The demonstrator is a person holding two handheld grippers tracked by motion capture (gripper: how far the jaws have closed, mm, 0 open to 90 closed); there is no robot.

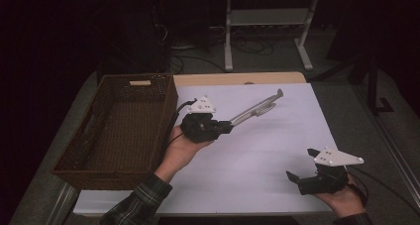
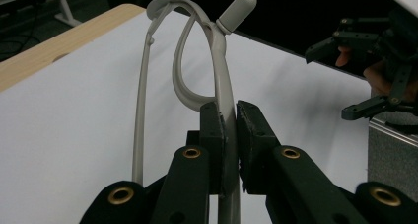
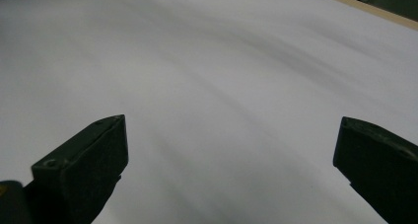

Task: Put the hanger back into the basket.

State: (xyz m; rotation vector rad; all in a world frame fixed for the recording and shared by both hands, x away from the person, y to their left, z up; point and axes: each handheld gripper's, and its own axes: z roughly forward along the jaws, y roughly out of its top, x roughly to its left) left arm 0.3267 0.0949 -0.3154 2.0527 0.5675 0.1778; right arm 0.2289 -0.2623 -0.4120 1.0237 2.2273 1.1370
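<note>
I am holding a grey plastic hanger in my left gripper, whose fingers are clamped on one flat arm of it, pinching it from both sides. The hanger is sticking out ahead of the gripper, lifted off the white sheet that is covering the tabletop, with its hook end pointing toward the far edge. My right gripper is hanging over the near right part of the sheet, its fingers spread wide apart and gripping nothing. I judge that I am in the carrying step: the hanger is picked up and not yet put anywhere. The wicker basket is standing just beside my left hand, so the next move is probably calling for a swing to the left over its rim, keeping the long hook end clear of the wall before letting go.
</note>
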